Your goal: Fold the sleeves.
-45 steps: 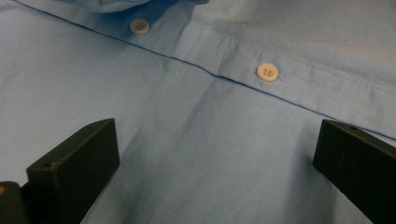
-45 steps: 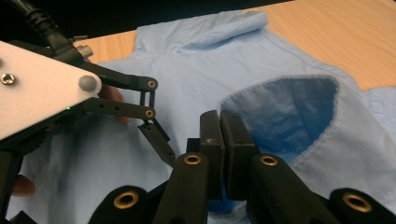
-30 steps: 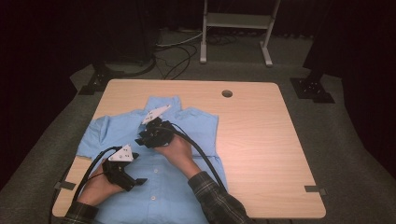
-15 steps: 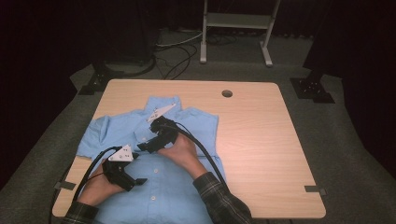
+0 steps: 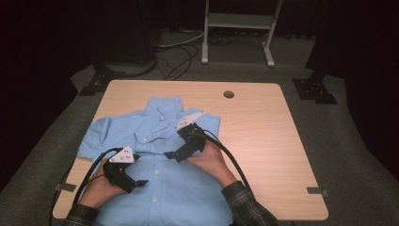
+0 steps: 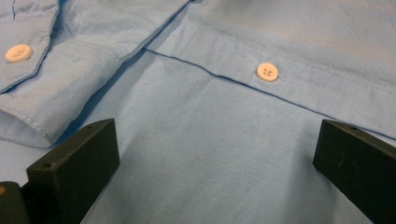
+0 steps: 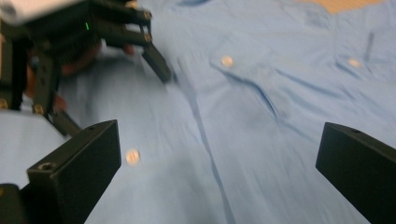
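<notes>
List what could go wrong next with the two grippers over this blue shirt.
1. The right gripper has just opened with nothing between its jaws; closing on the flat shirt might bunch the cloth and wrinkle it.
2. A jaw could snag the button on the placket just ahead of the open left gripper.
3. The grippers are close together, so they may collide.

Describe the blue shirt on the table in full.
The shirt is light blue woven cloth with small pale buttons down a closed front placket, a collar pointing to the table's far edge and a buttoned chest pocket. It lies flat, front up, on the table's left half, its hem over the near edge. Both grippers, left and right, stand open just above or on it.
</notes>
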A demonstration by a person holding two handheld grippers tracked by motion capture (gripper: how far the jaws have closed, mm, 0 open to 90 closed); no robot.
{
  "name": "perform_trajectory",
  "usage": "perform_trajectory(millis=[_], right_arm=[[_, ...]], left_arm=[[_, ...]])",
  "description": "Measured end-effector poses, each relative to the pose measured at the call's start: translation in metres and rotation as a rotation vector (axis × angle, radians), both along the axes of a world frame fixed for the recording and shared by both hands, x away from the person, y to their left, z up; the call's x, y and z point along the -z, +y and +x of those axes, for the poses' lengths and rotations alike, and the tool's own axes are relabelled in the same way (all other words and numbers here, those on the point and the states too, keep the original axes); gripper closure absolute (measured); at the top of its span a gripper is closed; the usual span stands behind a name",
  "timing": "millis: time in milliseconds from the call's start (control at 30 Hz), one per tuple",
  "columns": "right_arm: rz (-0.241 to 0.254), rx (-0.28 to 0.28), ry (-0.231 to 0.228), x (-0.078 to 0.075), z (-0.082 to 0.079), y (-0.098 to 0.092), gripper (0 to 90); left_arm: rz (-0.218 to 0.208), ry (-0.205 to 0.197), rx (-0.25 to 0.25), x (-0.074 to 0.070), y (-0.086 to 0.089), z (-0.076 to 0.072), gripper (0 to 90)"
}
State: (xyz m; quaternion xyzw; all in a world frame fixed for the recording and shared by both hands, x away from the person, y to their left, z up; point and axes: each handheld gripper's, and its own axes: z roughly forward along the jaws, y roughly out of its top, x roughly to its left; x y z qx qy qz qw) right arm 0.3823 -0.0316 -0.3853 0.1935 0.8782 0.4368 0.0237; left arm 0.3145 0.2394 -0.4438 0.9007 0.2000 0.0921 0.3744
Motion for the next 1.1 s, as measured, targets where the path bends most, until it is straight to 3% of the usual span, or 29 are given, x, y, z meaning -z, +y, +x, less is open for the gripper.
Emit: perform_trajectory(millis=[367, 500, 600, 767, 933, 1100], right_arm=[[-0.111, 0.047, 0.004, 0.02, -0.018, -0.059, 0.0], [-0.174, 0.066, -0.003, 0.028, -0.026, -0.074, 0.0], [-0.192, 0.074, 0.003, 0.034, -0.03, -0.084, 0.0], [-0.218, 0.074, 0.018, 0.042, -0.031, -0.091, 0.0], [-0.25, 0.068, 0.018, 0.047, -0.031, -0.091, 0.0], [-0.299, 0.056, -0.02, 0.05, -0.034, -0.088, 0.0]], left_arm=[[0.0, 0.001, -0.002, 0.0, 0.0, 0.0, 0.0], [0.001, 0.001, -0.005, 0.0, 0.0, 0.0, 0.0], [0.001, 0.001, -0.009, 0.0, 0.0, -0.001, 0.0], [0.012, 0.007, -0.026, -0.001, -0.002, -0.001, 0.0], [0.069, 0.013, -0.072, -0.007, 0.0, -0.001, 0.0], [0.089, 0.044, -0.104, -0.01, 0.011, 0.0, 0.0]])
